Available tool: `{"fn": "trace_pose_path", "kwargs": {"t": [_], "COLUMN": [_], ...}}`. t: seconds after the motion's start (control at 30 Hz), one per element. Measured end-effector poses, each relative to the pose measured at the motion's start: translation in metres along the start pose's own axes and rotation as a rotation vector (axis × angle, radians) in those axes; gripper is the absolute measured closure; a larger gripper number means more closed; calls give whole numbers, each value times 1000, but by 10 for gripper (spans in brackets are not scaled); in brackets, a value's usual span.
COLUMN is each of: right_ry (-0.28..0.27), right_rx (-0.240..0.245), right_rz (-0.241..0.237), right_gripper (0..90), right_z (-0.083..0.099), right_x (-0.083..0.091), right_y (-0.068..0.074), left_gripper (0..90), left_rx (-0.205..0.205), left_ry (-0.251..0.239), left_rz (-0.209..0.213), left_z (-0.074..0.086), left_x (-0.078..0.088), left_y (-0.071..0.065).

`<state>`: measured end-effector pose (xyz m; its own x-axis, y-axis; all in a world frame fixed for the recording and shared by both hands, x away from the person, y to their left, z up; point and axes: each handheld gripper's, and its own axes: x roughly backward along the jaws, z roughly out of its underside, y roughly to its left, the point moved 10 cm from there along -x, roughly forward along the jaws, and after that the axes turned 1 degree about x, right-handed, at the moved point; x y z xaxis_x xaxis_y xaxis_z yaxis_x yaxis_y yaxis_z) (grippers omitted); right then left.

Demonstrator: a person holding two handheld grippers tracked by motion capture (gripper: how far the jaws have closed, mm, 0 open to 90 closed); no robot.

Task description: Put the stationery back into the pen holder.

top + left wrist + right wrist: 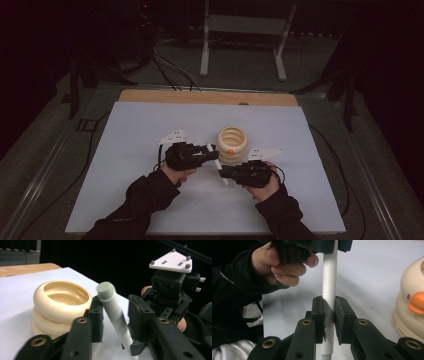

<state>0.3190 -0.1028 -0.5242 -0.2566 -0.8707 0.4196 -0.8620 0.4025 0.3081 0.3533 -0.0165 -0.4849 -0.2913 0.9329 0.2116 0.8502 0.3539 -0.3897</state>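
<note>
A white pen (329, 277) with a pale green end is held between both grippers, just in front of a cream ringed pot (232, 145) with an orange beak (417, 303). My right gripper (329, 315) is shut on the pen's lower part, both pads pressed against it. My left gripper (115, 315) is shut on the upper part of the pen (112, 307), which leans slantwise between its pads. From above, the left gripper (214, 154) and right gripper (223, 172) meet nose to nose beside the pot. A hand (284, 267) holds the left gripper.
A white sheet (150, 130) covers the table, with a wooden edge (200, 96) at the back. Behind it stand a metal frame (245, 30) and cables (170, 70) on a dark floor. The pot (60, 307) stands open-topped close to the grippers.
</note>
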Motion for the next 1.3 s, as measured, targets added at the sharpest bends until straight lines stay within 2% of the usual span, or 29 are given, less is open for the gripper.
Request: {"fn": "trace_pose_path", "kwargs": {"t": [0.17, 0.43, 0.73, 0.83, 0.93, 0.97, 1.0, 1.03, 1.1, 1.3], "right_ry": [-3, -4, -36, -56, -78, -80, -80, -84, -96, -117], "right_rx": [8, 49, 76, 73, 82, 81, 84, 82, 83, 81], "right_rz": [1, 6, 9, 6, 23, 38, 62, 68, 97, 147], "right_gripper": [792, 788, 782, 758, 636, 567, 519, 496, 395, 237], "right_z": [-1, 0, -6, -10, -13, -13, -14, -14, -16, -18], "right_x": [0, -1, 3, 6, 10, 12, 14, 15, 19, 26], "right_y": [0, 3, 5, 5, 4, 3, 1, 0, -3, -10], "left_gripper": [740, 792, 795, 795, 795, 795, 795, 795, 795, 795], "left_rx": [27, 21, 11, -17, -47, -58, -66, -77, -100, -138], "left_ry": [-6, 10, -4, -7, -21, -30, -33, -39, -43, -46], "left_rz": [33, 95, 107, 107, 100, 100, 98, 97, 84, 65], "left_z": [-2, -5, -13, -20, -32, -37, -42, -47, -55, -71], "left_x": [0, -1, 1, 2, 5, 7, 9, 11, 14, 18], "left_y": [-2, -13, -18, -21, -25, -26, -28, -29, -31, -34]}}
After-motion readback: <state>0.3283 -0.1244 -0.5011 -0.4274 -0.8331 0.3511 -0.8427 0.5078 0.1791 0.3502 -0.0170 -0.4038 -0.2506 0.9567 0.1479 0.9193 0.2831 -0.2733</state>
